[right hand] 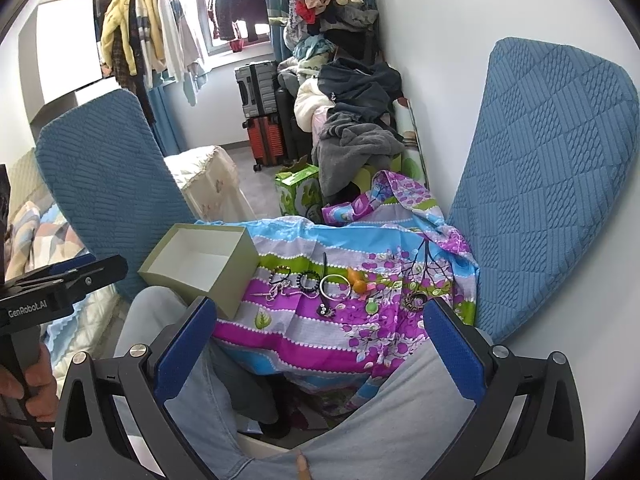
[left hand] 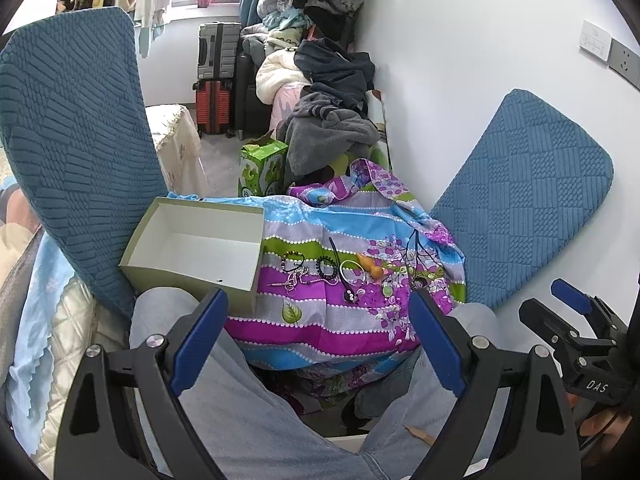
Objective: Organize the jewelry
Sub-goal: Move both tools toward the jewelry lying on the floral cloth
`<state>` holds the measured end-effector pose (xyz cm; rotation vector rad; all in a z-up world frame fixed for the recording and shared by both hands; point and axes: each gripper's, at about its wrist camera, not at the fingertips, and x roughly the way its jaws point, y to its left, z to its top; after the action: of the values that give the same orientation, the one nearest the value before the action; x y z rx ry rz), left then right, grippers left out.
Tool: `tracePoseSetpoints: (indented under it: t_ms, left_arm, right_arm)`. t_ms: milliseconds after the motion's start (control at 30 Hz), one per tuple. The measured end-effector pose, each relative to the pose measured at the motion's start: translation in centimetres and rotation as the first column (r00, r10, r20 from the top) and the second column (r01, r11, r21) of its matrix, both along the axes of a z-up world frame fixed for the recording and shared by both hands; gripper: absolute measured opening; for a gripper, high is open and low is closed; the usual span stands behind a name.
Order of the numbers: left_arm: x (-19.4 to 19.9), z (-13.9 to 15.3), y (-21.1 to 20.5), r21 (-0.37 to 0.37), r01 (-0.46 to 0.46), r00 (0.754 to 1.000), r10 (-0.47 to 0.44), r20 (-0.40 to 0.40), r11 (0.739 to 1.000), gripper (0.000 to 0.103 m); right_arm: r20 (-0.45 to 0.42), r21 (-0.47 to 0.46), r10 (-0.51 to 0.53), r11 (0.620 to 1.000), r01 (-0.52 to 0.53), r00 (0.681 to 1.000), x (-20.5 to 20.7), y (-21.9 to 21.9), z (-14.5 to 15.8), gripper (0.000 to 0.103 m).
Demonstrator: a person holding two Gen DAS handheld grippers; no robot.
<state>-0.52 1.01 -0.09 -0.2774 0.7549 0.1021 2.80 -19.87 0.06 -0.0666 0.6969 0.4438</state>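
Both grippers are spread wide with nothing between their blue pads: the left gripper point(left hand: 318, 312) and the right gripper point(right hand: 320, 320) hang side by side above the person's knees in light grey trousers point(left hand: 256, 420), well short of the jewelry. At the edge of the left wrist view the right gripper shows again off to the right, its fingers apart.

Just ahead of the fingertips lies a patterned cloth point(left hand: 320, 320) in purple, blue and green bands, draped over a low surface. Ahead and to the left of both grippers, resting on the cloth's left end and close to the left gripper's left finger, stands an open grey-green box point(left hand: 196, 248) with a white interior, nothing visible inside it.

Beyond the fingertips, roughly centred, the jewelry lies in a loose row across the cloth: a beaded chain point(right hand: 280, 290) nearest the box, two dark beaded bracelets point(right hand: 310, 280) next to it, a long black hair clip point(right hand: 325, 288) lying crosswise, a pale bangle point(right hand: 336, 286), an orange piece point(right hand: 356, 280), a small green pendant point(right hand: 372, 306), and a dark round ornament point(right hand: 416, 302) furthest right, just ahead of the right gripper's right finger.

Blue textured chair backs point(right hand: 108, 184) rise on either side; further off are a green carton point(left hand: 262, 168), piled clothes and suitcases
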Motion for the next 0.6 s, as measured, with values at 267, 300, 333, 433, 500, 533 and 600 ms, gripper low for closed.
tracePoseSetpoints:
  t_ms: [267, 300, 333, 433, 500, 533, 600]
  left_arm:
    - [0.01, 0.23, -0.3, 0.008, 0.002, 1.0, -0.002, 0.003, 1.0, 0.091]
    - [0.03, 0.27, -0.27, 0.008, 0.003, 1.0, -0.003, 0.002, 1.0, 0.091]
    - [0.07, 0.09, -0.14, 0.007, 0.002, 1.0, -0.002, 0.002, 1.0, 0.091]
    - [0.2, 0.1, -0.1, 0.008, 0.004, 1.0, -0.004, 0.002, 1.0, 0.091]
    - [0.03, 0.0, -0.09, 0.007, 0.005, 1.0, -0.005, 0.0, 1.0, 0.091]
    - [0.04, -0.03, -0.01, 0.007, 0.006, 1.0, -0.006, -0.002, 1.0, 0.091]
    - [0.08, -0.05, 0.18, 0.009, 0.007, 1.0, -0.007, -0.006, 1.0, 0.091]
  right_arm:
    - [0.003, 0.004, -0.004, 1.0, 0.004, 1.0, -0.32, 0.15, -0.08, 0.103]
    - [0.004, 0.005, -0.004, 1.0, 0.004, 1.0, -0.31, 0.14, -0.09, 0.103]
    - [0.003, 0.006, -0.004, 1.0, 0.004, 1.0, -0.27, 0.15, -0.1, 0.103]
    - [0.002, 0.007, -0.003, 1.0, 0.003, 1.0, -0.41, 0.17, 0.0, 0.103]
    - [0.001, 0.007, -0.002, 1.0, 0.002, 1.0, -0.48, 0.15, 0.06, 0.103]
    - [0.001, 0.007, -0.002, 1.0, 0.002, 1.0, -0.51, 0.12, 0.08, 0.103]
    - [-0.001, 0.009, -0.003, 1.0, 0.003, 1.0, -0.55, 0.03, 0.13, 0.103]
